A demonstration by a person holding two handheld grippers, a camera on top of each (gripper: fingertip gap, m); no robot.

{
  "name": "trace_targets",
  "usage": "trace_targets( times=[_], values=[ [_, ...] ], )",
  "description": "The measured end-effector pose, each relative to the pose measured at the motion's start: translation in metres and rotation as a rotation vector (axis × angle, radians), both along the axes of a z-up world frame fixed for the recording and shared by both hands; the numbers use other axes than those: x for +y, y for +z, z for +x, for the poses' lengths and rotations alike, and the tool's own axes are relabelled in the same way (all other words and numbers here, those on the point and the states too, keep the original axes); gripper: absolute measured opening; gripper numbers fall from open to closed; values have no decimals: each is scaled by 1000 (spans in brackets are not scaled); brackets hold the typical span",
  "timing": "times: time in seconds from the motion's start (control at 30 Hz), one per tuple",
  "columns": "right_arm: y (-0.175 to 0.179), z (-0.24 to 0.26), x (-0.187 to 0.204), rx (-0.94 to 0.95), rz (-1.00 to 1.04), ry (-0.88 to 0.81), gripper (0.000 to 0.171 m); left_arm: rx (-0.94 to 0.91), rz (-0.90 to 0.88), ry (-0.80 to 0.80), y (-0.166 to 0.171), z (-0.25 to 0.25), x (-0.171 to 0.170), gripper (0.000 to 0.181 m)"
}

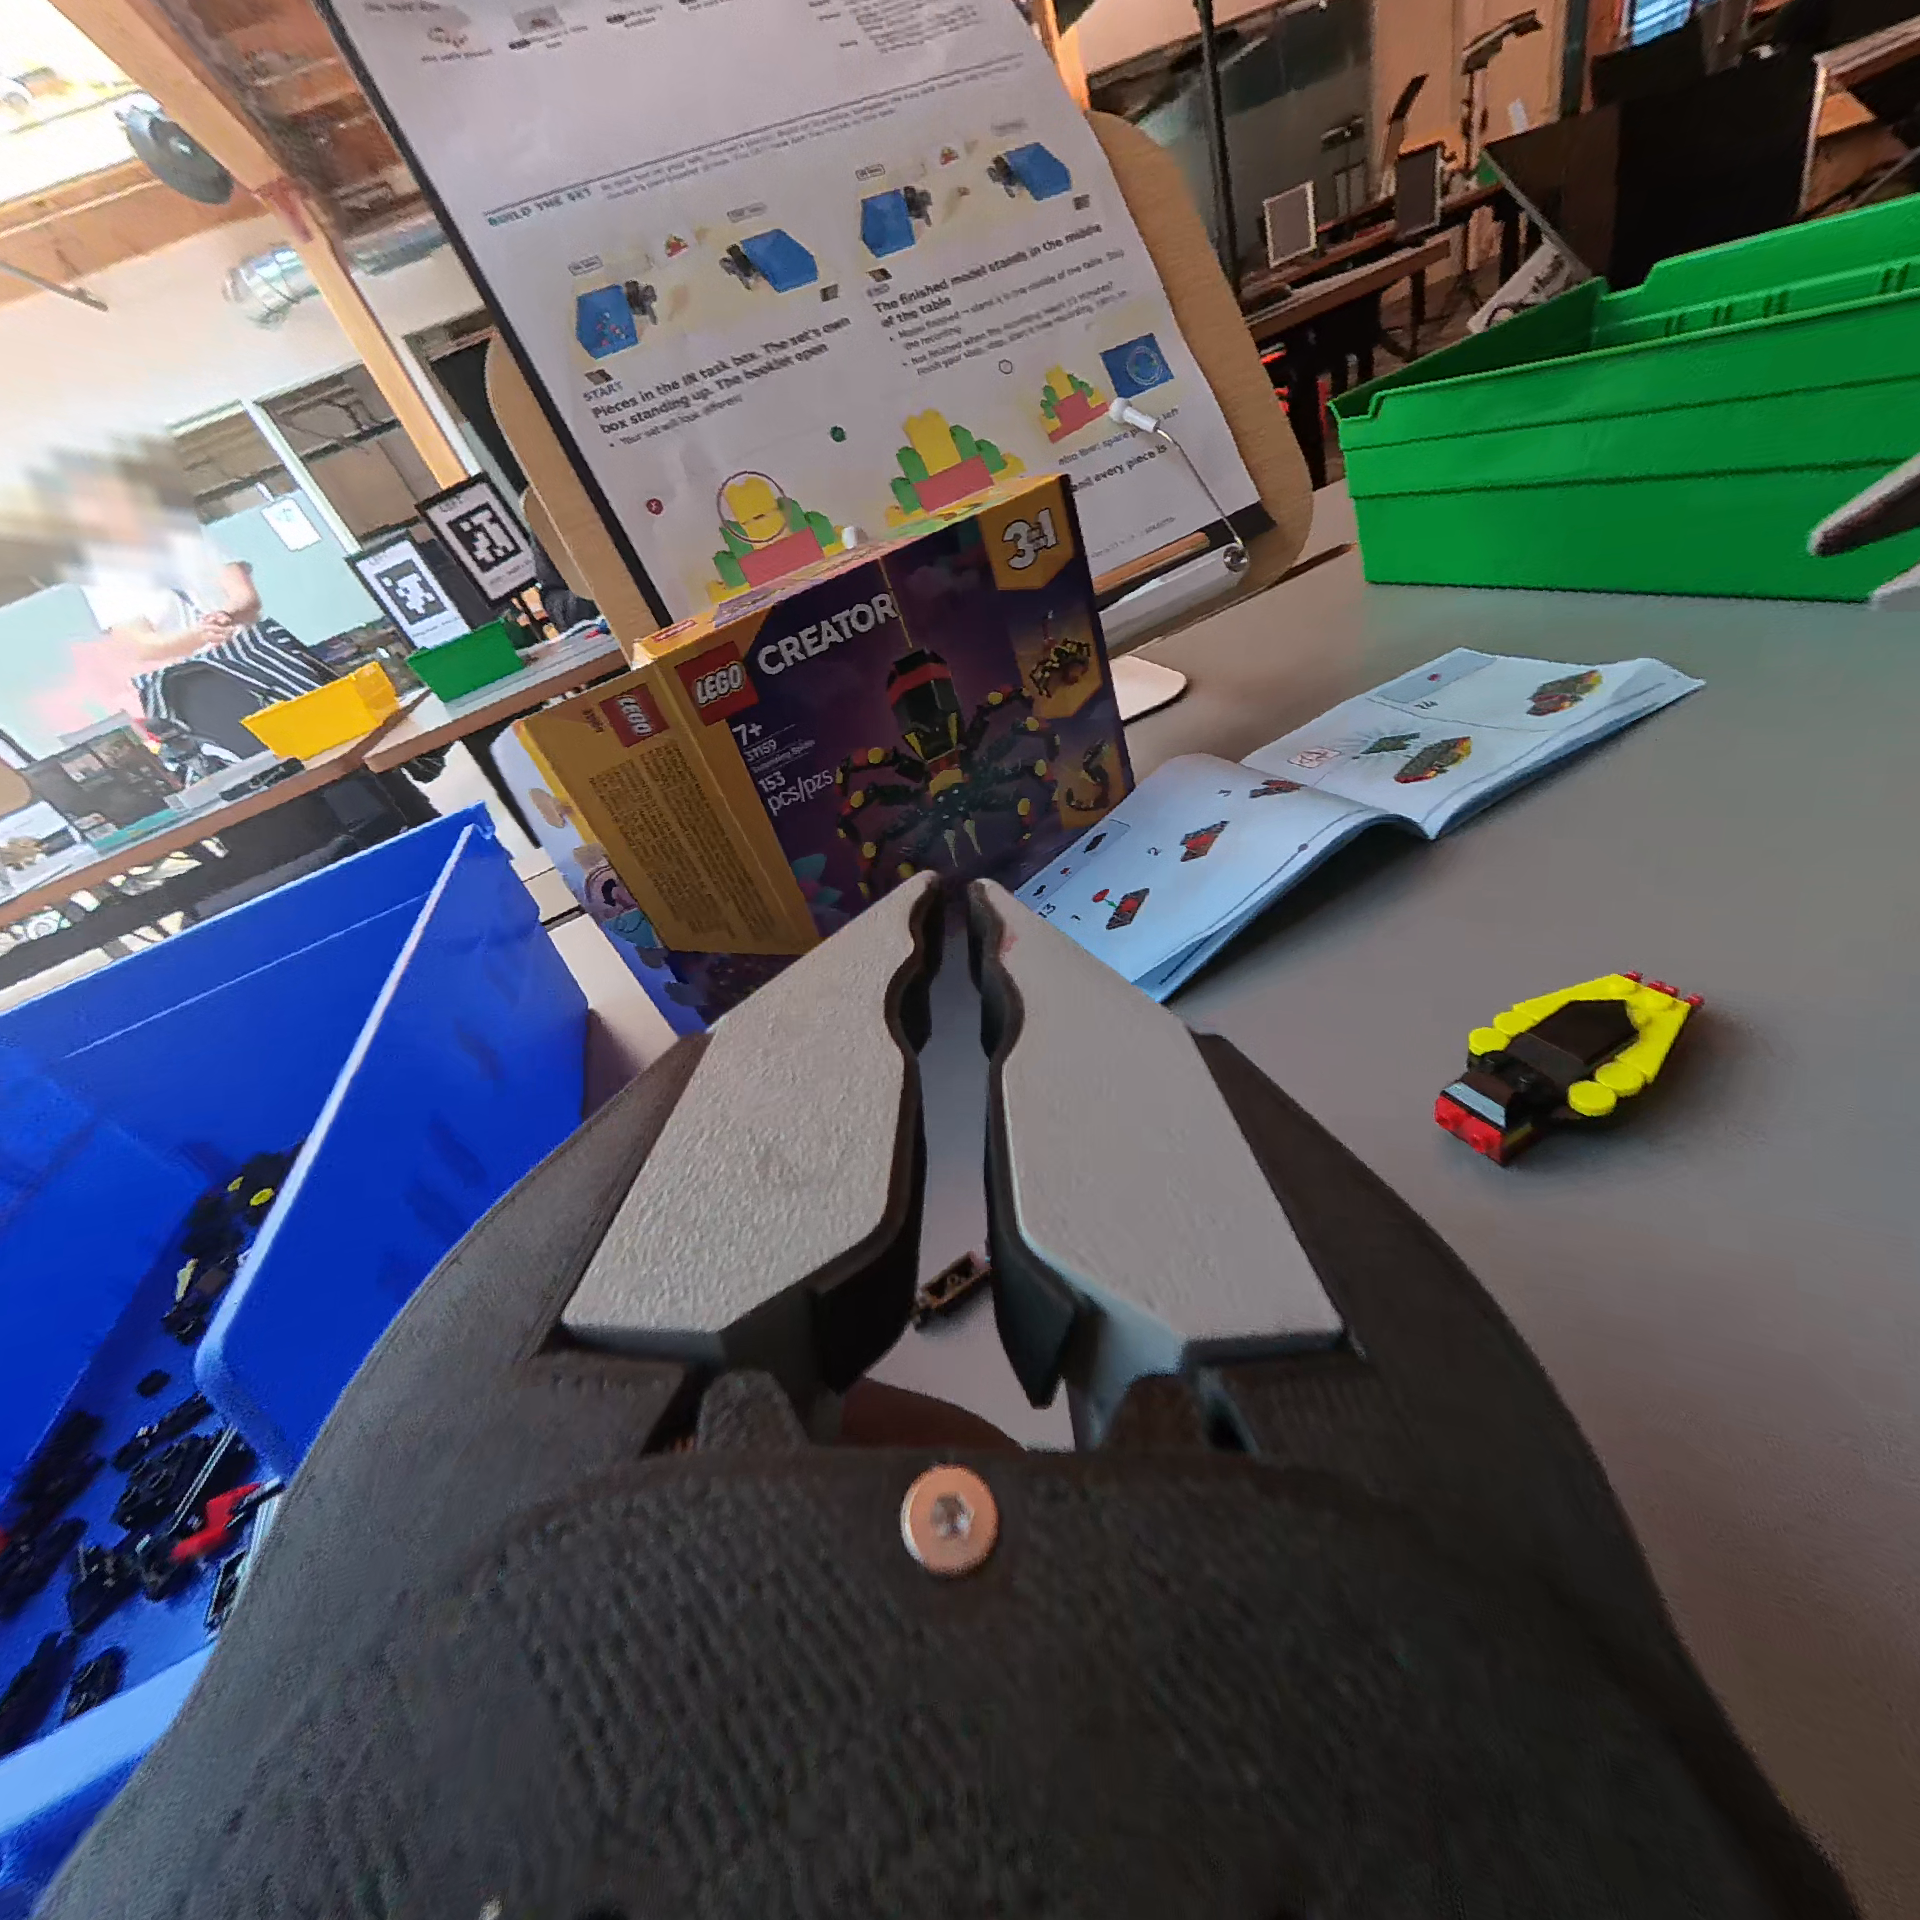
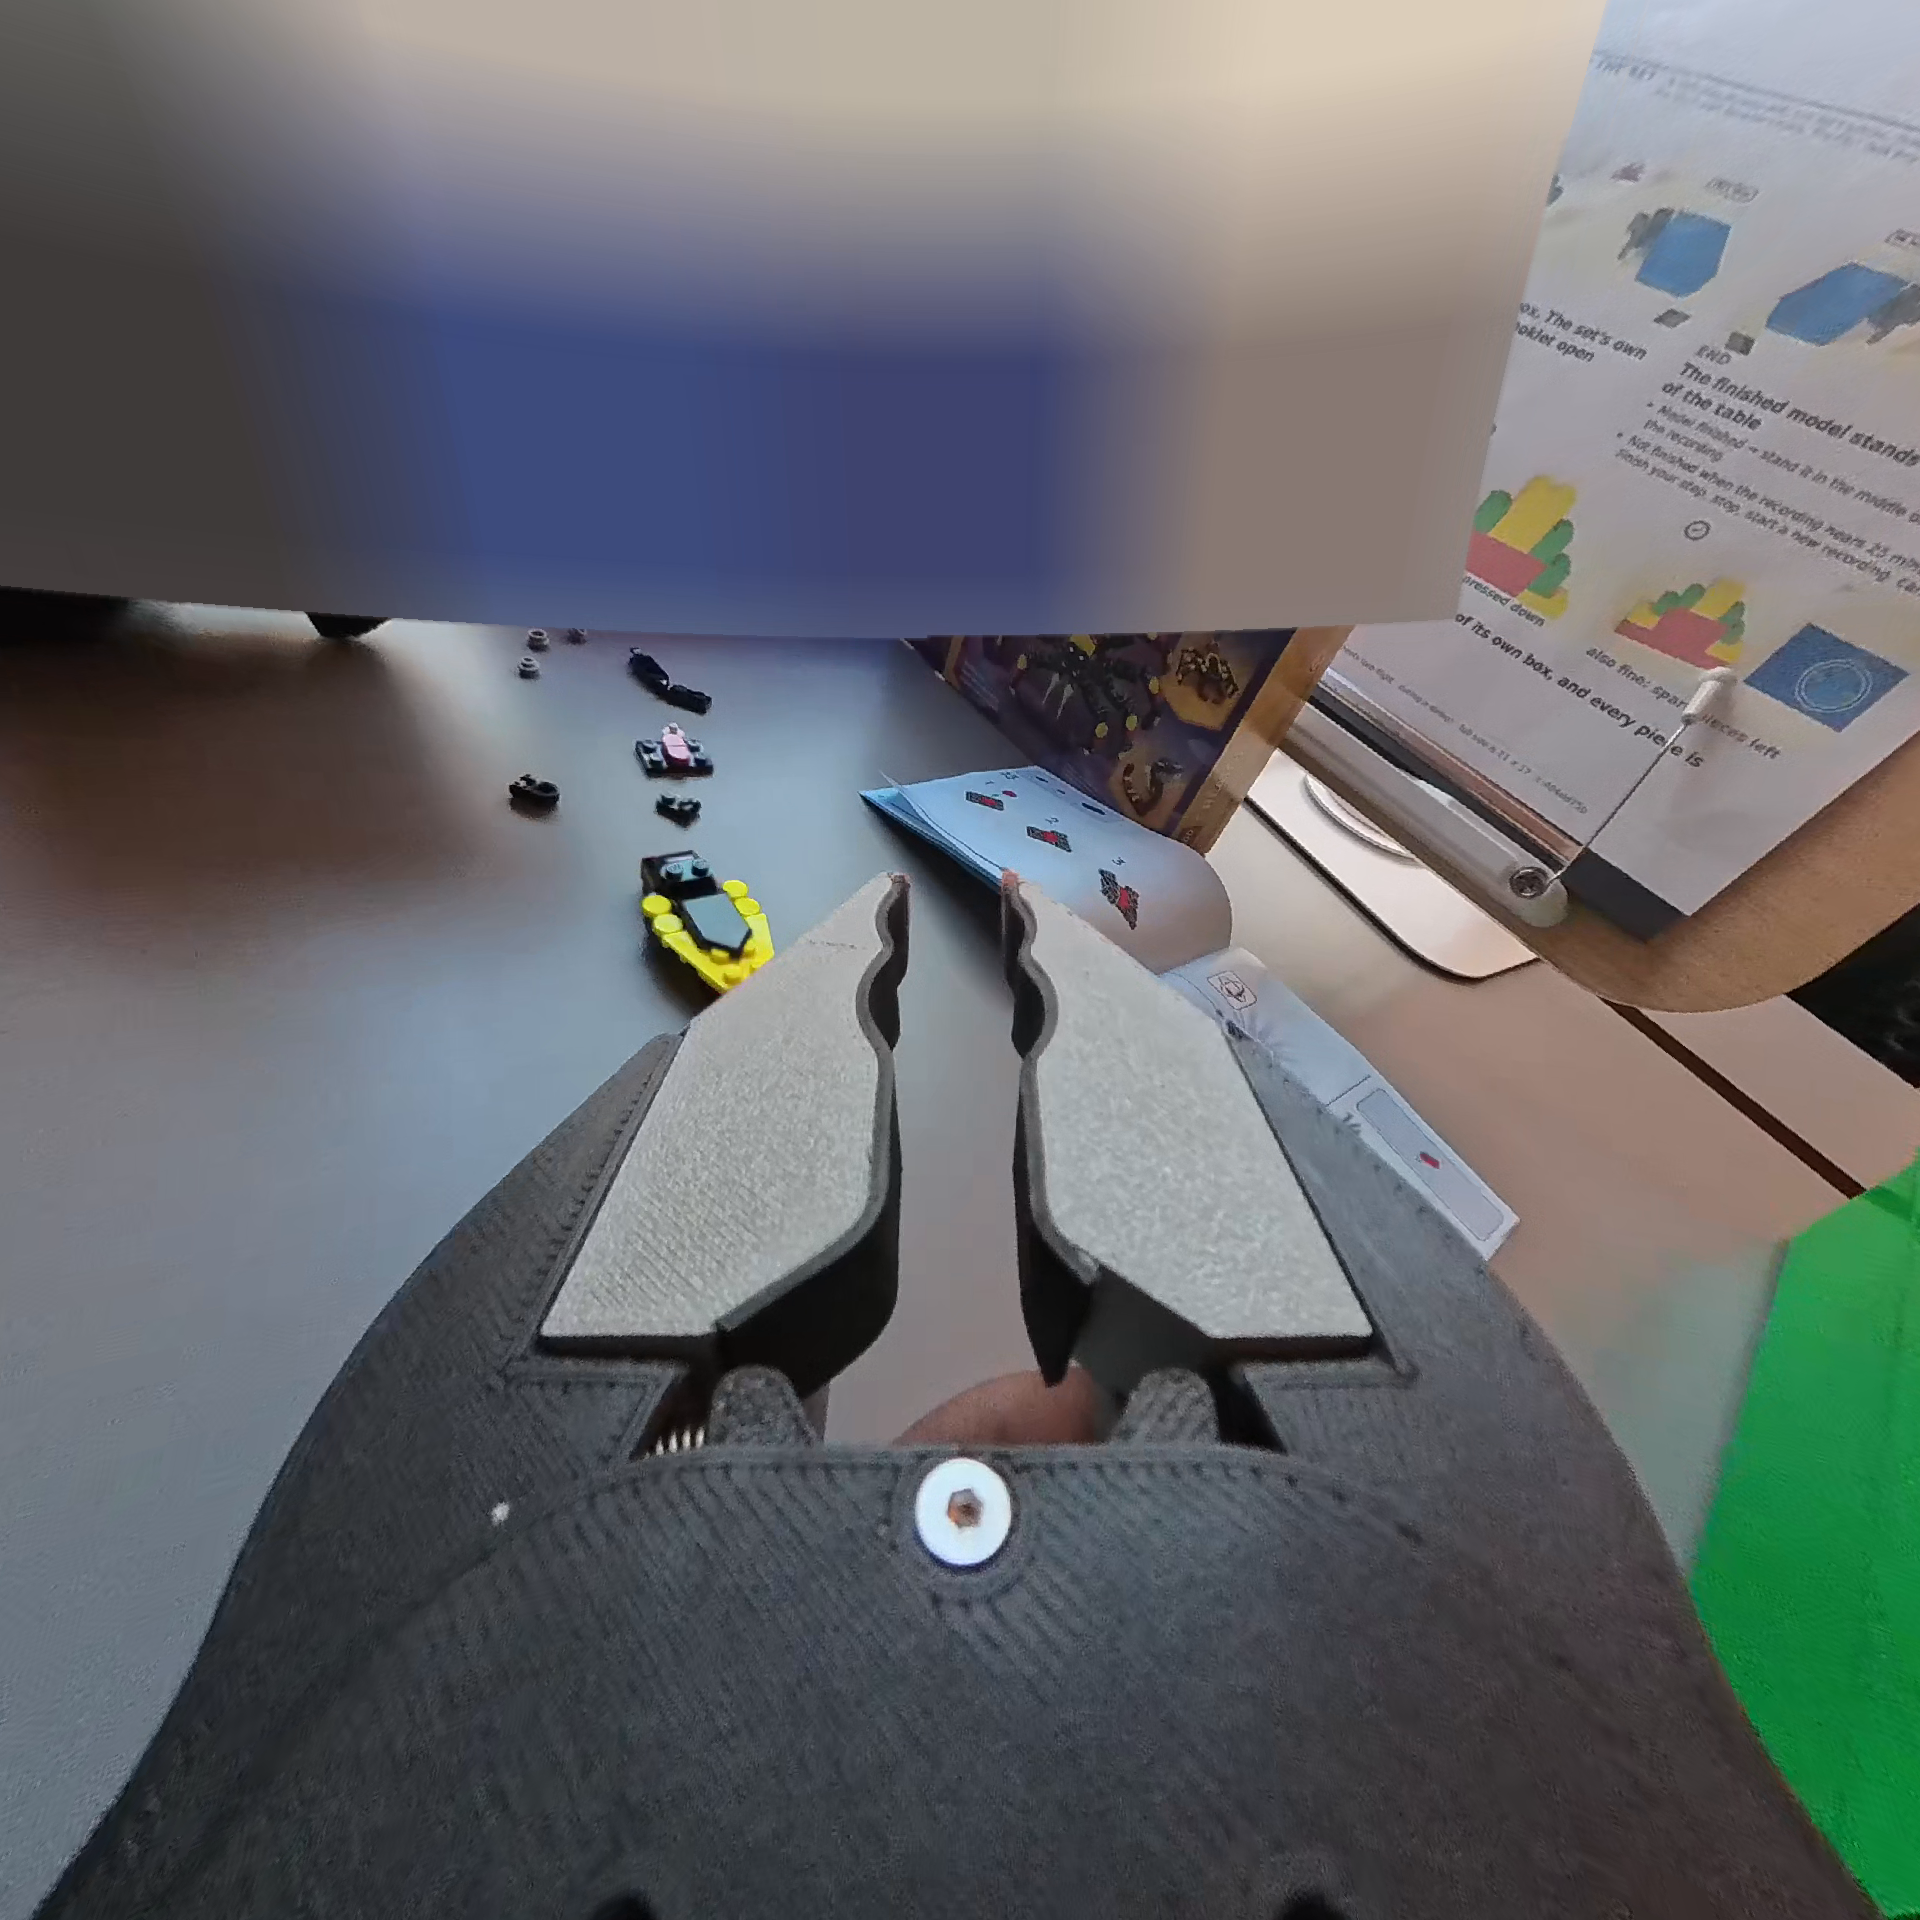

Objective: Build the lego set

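Note:
A small yellow, black and red lego assembly (image 1: 1558,1060) lies on the grey table (image 1: 1558,1455), to the right of my left gripper (image 1: 954,888). The left gripper's jaws stand almost together with nothing visible between the tips. A small black piece (image 1: 948,1286) lies on the table below its fingers. In the right wrist view the assembly (image 2: 707,925) lies just left of my right gripper (image 2: 953,883), which is slightly open and empty above the table. Beyond it lie loose small pieces: a black one with a pink part (image 2: 673,753), black clips (image 2: 535,792) and grey studs (image 2: 532,655).
The lego box (image 1: 883,748) stands ahead, with the open booklet (image 1: 1351,810) to its right. A blue bin (image 1: 312,1039) with several black pieces is at the left. Green bins (image 1: 1662,416) stand at the back right. An instruction board (image 1: 831,260) stands behind the box. One gripper's finger ends stand about 20 centimetres off the other's. To the small black piece (image 1: 948,1286): left tips about 10 centimetres, right tips about 25 centimetres. My right wrist view (image 2: 644,665) looks at it from another angle.

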State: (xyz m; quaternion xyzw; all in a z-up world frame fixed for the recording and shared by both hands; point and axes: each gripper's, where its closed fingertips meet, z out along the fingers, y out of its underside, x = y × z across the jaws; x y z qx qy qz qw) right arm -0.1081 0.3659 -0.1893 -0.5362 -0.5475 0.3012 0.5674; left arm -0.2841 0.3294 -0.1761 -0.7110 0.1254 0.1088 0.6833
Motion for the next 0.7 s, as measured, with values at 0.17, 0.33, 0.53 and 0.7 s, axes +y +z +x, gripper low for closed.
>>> trace_targets(
  times=[0.17, 0.33, 0.53, 0.7],
  values=[
    [-2, -2, -9, -22, 36, 32, 14, 39, -169, -150, -17, 20, -1, 4],
    [-21, -11, -22, -108, 74, 108, 17, 301, -409, -281, -46, 21, 15, 12],
    [-35, -21, -28, -191, 141, 140, 27, 323, -613, -385, -71, 21, 7, 12],
    [-45, -32, -35, -260, 170, 168, 34, 387, -744, -443, -91, 22, -4, 9]
  ],
)
